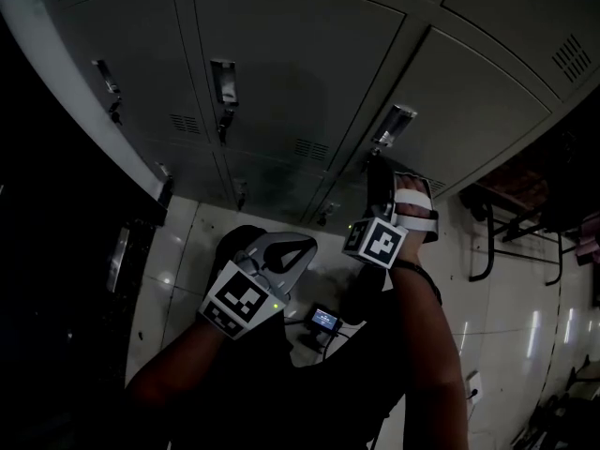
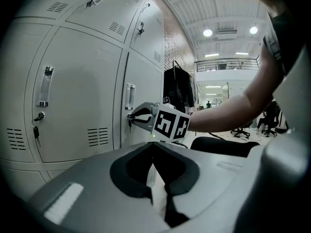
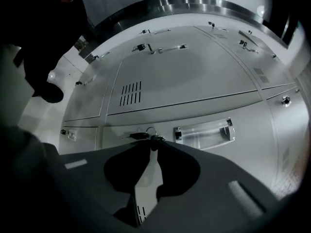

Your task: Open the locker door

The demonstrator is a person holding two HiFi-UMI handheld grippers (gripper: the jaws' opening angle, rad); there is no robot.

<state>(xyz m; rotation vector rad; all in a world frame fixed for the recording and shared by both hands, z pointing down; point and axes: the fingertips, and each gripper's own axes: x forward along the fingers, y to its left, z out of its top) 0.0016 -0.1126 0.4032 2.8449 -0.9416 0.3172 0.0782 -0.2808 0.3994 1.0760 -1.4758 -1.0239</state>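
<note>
Lockers in grey metal fill the upper part of the head view. The right forearm, bare, stretches straight forward from the lower right. It carries the right gripper up to the locker door, just below the shiny handle. In the right gripper view the 2 jaws are pressed together at their tips on the key, which sticks out of the lock beside the handle with its ring hanging at the jaw tips. The door itself sits flush with its neighbours.

The left arm is bent and held low, close to the body. It keeps the left gripper well back from the lockers, over the pale tiled floor. Its marker cube faces up toward the head camera. In the left gripper view its jaws meet at the tips with nothing between them, and they point toward the right gripper at the lock.
</note>
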